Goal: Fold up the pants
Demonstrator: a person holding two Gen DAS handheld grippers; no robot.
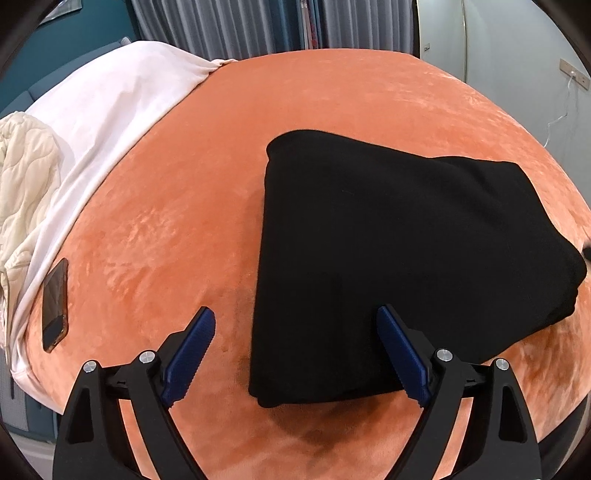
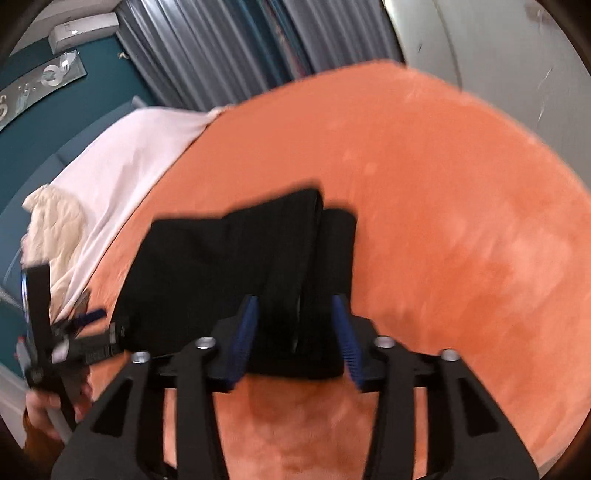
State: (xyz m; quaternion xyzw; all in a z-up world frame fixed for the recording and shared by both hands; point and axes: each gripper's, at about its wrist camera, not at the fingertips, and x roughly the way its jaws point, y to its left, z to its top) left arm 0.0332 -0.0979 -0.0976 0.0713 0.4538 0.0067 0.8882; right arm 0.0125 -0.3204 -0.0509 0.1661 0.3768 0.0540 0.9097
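The black pants (image 1: 399,258) lie folded into a thick wedge on the orange bedspread (image 1: 192,206). My left gripper (image 1: 295,317) is open above the near left edge of the pants, its right finger over the cloth, holding nothing. In the blurred right wrist view the pants (image 2: 229,266) lie ahead and to the left. My right gripper (image 2: 295,306) is open with its blue pads either side of the near end of the folded pants, not closed on them. The left gripper (image 2: 74,332) shows at the left edge of that view.
A white sheet (image 1: 122,96) and a cream quilted blanket (image 1: 26,173) lie at the left of the bed. A phone (image 1: 55,302) rests on the bedspread near the left edge. Grey curtains (image 1: 229,26) hang behind. A white wall (image 1: 517,44) stands at the right.
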